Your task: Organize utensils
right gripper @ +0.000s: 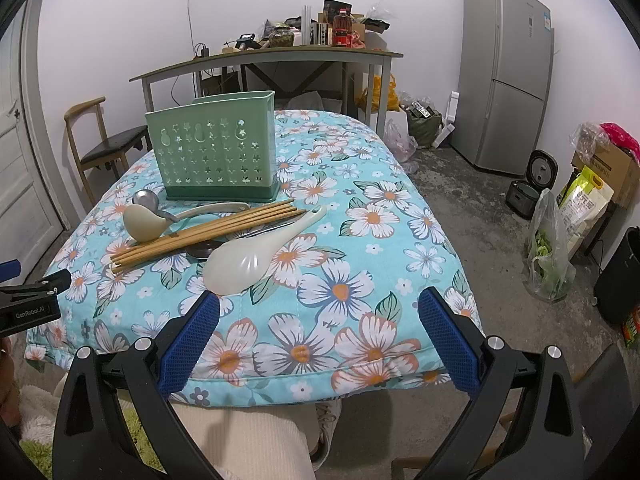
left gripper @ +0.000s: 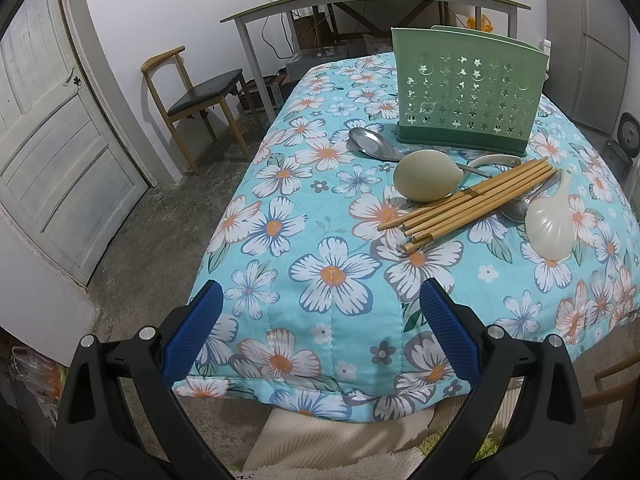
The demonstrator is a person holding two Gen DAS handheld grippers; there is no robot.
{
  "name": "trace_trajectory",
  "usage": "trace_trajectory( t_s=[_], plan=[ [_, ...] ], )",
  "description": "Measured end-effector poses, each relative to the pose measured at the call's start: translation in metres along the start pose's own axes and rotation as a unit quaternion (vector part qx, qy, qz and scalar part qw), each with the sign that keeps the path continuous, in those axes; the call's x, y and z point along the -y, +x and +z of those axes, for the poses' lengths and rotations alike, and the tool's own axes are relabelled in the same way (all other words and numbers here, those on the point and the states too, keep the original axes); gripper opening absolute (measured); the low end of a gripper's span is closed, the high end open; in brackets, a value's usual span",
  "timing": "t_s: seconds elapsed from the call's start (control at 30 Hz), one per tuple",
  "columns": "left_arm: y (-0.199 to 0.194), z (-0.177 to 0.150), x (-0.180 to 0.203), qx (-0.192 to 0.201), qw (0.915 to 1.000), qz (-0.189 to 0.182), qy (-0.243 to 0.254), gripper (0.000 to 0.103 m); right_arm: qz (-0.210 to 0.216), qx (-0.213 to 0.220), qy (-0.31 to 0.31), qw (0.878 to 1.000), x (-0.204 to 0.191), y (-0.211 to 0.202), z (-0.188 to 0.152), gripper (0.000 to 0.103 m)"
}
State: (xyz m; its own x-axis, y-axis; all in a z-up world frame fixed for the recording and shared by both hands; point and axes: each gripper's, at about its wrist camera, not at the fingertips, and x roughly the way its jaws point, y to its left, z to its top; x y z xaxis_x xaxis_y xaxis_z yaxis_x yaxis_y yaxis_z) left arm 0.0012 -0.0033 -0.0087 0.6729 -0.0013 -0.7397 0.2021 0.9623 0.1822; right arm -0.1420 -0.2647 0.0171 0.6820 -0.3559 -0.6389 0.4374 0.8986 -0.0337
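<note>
both claws hang low at the near edge of the flowery table (right gripper: 360, 184), pointing at the chopsticks (right gripper: 208, 232). left gripper (left gripper: 320, 320) and right gripper (right gripper: 320, 320) are wide apart, holding nothing.

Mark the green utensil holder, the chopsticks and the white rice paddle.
green utensil holder (right gripper: 212, 152): right wrist view, perforated front wall.
chopsticks (left gripper: 472, 200): left wrist view, middle of the bundle.
white rice paddle (right gripper: 236, 268): right wrist view, its broad blade.

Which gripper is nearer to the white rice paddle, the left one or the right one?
Right. The right gripper hangs open just before the white rice paddle, its left finger close to the scoop. The left gripper is open at the table's near left edge, farther away.
</note>
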Motion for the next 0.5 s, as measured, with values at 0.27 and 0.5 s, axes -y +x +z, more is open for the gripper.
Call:
trace_trajectory(
  t_s=[0.27, 0.5],
  plan=[
    [0.0003, -0.0004, -0.0010, 0.000, 1.0000, 0.000, 0.000, 0.095, 0.000, 0.000, 0.000, 1.000, -0.0001, -0.0001, -0.0002, 0.097],
    [0.0004, -0.0002, -0.0009, 0.000, 1.0000, 0.000, 0.001, 0.095, 0.000, 0.000, 0.000, 1.000, 0.0001, 0.0001, -0.0002, 0.097]
  ],
)
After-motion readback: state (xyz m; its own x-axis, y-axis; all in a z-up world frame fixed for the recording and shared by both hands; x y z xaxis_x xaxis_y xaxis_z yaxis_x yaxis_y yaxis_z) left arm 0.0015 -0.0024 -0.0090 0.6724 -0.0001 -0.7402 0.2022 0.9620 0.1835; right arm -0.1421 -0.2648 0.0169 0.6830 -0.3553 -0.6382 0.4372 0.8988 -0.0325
